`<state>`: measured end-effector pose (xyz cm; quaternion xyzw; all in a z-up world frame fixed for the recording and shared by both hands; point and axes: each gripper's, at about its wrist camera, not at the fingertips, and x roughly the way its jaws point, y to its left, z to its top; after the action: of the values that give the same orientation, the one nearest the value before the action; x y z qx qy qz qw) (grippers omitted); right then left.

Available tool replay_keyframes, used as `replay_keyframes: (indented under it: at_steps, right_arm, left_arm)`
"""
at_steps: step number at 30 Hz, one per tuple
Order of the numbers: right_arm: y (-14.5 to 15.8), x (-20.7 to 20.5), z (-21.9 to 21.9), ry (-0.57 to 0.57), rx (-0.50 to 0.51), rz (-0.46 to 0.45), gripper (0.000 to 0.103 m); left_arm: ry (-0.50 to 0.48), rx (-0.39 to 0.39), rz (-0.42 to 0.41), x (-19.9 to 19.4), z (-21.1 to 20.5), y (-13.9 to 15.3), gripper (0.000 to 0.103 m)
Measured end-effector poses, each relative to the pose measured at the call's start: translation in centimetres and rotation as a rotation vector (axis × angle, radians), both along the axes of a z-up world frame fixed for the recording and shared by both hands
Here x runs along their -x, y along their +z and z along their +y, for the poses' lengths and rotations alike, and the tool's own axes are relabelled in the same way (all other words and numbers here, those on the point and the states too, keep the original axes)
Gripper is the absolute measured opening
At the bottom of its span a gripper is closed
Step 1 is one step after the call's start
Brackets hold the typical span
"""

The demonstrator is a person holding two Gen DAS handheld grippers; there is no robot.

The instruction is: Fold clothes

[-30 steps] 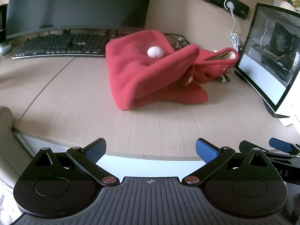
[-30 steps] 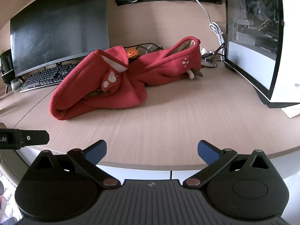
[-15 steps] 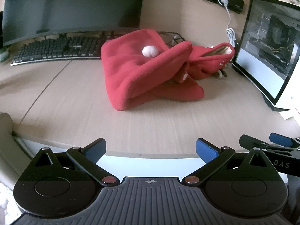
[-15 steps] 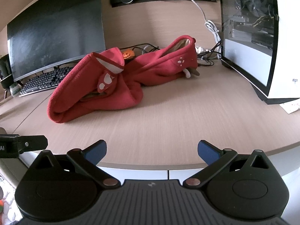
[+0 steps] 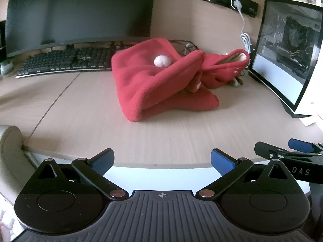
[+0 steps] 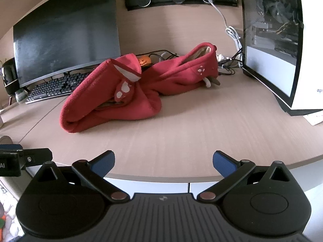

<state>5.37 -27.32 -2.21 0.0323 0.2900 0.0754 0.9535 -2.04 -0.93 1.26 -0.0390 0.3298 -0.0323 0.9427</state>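
Note:
A red fleece garment (image 5: 153,84) with a white pompom (image 5: 162,61) lies crumpled in a heap on the wooden desk (image 5: 80,117). In the right wrist view the garment (image 6: 129,98) shows a cream lining and white paw prints. My left gripper (image 5: 162,159) is open and empty, held at the desk's front edge, well short of the garment. My right gripper (image 6: 163,161) is open and empty, also at the front edge. Each gripper shows at the side of the other's view.
A dark monitor (image 5: 78,12) and a black keyboard (image 5: 62,62) stand at the back left. A glass-sided PC case (image 5: 286,50) stands at the right. Cables (image 6: 230,64) and a small orange object (image 6: 144,60) lie behind the garment.
Both grippers have shifted slightly, with the garment sliding a little left in the views. The garment itself has not moved. Both stay open.

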Motion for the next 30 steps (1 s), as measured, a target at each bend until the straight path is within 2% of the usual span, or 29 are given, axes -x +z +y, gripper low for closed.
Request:
replay_keyframes:
  at_steps: [30]
  right_arm:
    - [0.0,0.3,1.3,0.015,0.016,-0.004,0.103]
  left_arm:
    - [0.004,0.014,-0.004,1.1,1.3,0.1,0.103]
